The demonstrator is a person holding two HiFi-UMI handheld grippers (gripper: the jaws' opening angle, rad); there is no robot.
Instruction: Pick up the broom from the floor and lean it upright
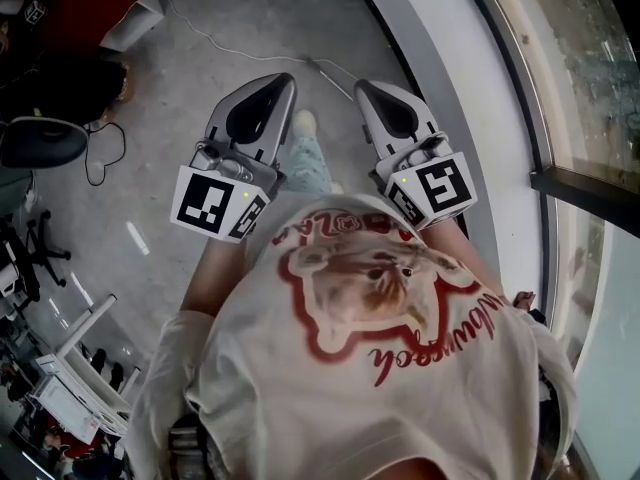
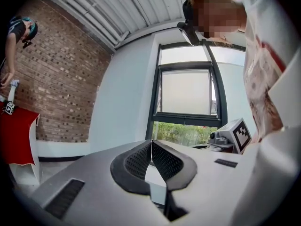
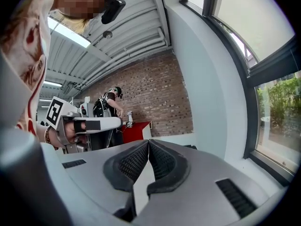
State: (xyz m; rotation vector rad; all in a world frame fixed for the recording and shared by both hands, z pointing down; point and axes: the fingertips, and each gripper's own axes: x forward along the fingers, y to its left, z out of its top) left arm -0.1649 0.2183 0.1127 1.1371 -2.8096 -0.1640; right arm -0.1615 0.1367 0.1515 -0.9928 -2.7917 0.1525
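Observation:
No broom shows in any view. In the head view both grippers are held out level in front of the person's chest, over the grey floor (image 1: 220, 8). My left gripper (image 1: 284, 80) is shut, with its two dark pads meeting at the tip and nothing between them (image 2: 151, 143). My right gripper (image 1: 362, 88) is shut in the same way and is also empty (image 3: 148, 141). Each gripper's marker cube shows in the other's view: the right one (image 2: 237, 134) and the left one (image 3: 59, 113).
A tall window with a dark frame (image 2: 188, 91) and a pale sill (image 1: 460, 78) run along the right. A white cable (image 1: 235, 46) trails over the floor. An office chair (image 1: 45, 140) stands at the left. By the brick wall (image 3: 155, 95) a person (image 3: 110, 102) stands at a red cabinet (image 2: 16, 133).

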